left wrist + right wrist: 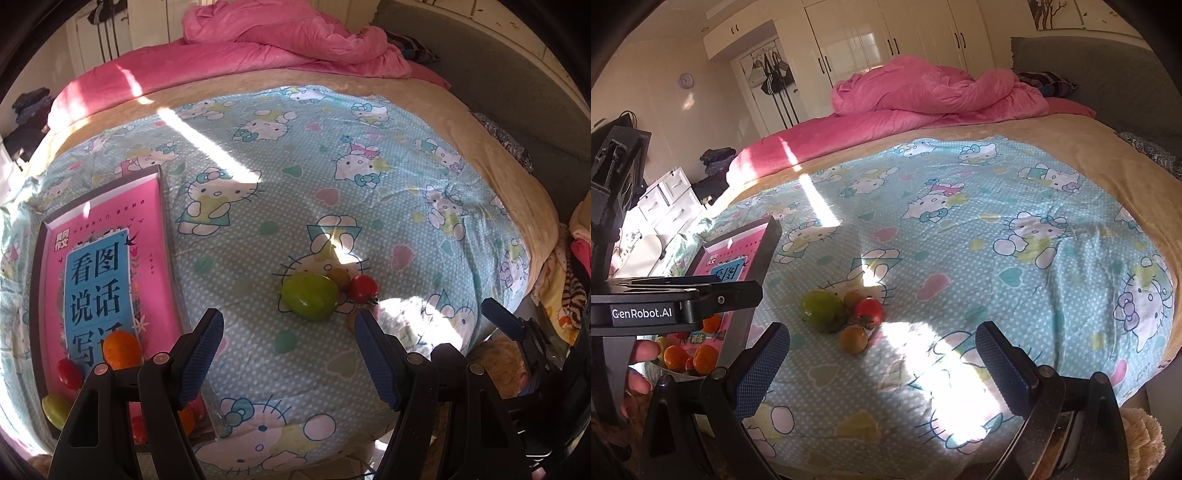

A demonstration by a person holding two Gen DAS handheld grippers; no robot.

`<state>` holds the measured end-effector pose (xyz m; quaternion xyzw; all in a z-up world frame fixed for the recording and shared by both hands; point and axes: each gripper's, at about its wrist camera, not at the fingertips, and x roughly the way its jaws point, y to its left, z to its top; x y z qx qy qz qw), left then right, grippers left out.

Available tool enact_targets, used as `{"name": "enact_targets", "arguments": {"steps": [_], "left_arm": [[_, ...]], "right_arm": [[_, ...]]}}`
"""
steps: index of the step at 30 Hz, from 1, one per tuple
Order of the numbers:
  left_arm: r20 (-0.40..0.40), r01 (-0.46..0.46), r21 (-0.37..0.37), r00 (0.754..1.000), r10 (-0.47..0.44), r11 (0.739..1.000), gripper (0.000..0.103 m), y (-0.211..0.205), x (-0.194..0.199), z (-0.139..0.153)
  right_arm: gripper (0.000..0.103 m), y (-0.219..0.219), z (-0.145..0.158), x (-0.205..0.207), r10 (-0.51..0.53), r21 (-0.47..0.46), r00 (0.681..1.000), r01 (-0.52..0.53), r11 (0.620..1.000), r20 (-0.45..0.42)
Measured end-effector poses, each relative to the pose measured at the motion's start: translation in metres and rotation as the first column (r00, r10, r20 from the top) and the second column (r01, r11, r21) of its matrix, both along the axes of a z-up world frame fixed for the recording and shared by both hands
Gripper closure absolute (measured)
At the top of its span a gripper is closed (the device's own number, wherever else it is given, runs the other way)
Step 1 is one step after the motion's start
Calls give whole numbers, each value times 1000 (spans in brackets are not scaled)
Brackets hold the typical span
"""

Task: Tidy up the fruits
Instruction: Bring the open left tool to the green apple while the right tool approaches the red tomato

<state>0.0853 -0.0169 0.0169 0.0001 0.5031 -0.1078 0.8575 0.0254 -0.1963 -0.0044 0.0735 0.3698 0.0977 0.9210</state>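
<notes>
Across the bed, a Hello Kitty sheet (pixel 1015 266) gives broad, soft, uncluttered room. At its left edge a dark tray (pixel 168 229), lined with a pink book, already gathers oranges and tomatoes. Mid-sheet a green fruit (pixel 309 301), red tomato (pixel 364 288) and two yellowish tomatoes (pixel 853 340) huddle, probably awaiting transfer. Left gripper (pixel 284 356) and right gripper (pixel 882 373) hover near, jaws wide, empty.

Glossy green fruit (pixel 309 296) on a matt cloth sheet (pixel 369 192); glossy pink book (pixel 107 266).
</notes>
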Motion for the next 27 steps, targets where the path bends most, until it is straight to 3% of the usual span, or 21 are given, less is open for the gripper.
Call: {"name": "enact_targets", "arguments": {"steps": [27], "left_arm": [[-54,66,47,997,-63,997,28,-21,14,-29]], "right_arm": [[1,-8,-16,16,0,-52,999,-3,999,-47]]}}
